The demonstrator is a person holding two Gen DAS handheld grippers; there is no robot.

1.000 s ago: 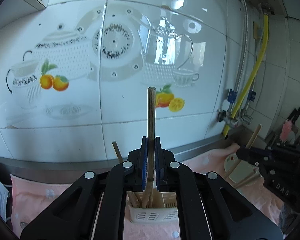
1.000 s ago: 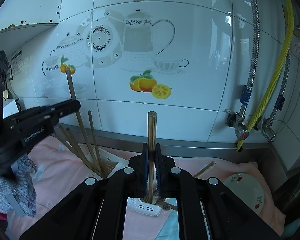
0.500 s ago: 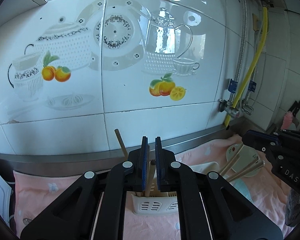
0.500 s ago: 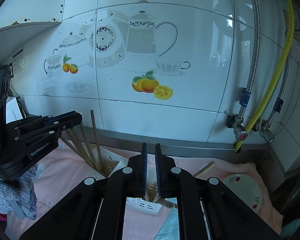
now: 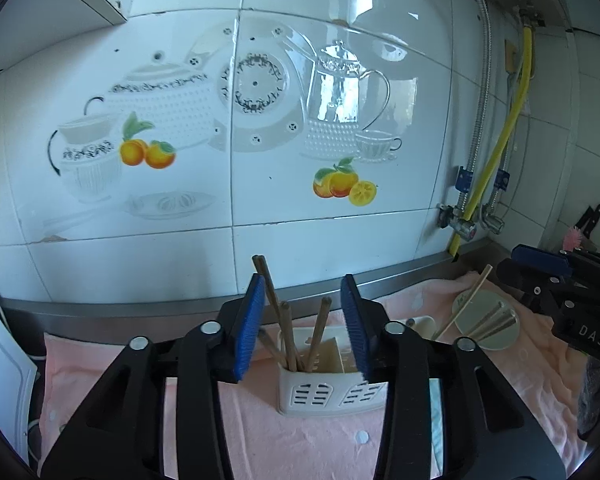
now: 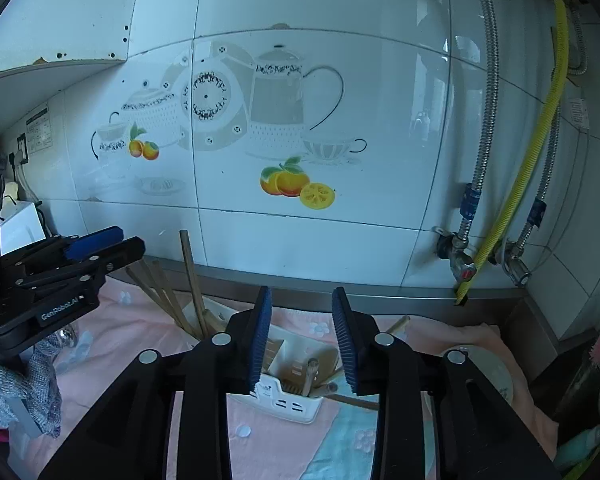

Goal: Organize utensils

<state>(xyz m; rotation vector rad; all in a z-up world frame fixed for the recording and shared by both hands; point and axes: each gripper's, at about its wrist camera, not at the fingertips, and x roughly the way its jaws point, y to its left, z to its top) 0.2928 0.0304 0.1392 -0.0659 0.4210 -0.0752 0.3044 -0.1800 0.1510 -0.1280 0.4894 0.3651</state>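
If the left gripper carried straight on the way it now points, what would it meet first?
Probably the chopsticks standing in the white holder, right between the left gripper's opening jaws; depth is uncertain.

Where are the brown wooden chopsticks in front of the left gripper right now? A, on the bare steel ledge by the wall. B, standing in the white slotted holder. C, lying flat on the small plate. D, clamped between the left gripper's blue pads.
B: the brown chopsticks stand with their lower ends inside the white slotted holder, while the left gripper has its jaws opening, pads clear of them.
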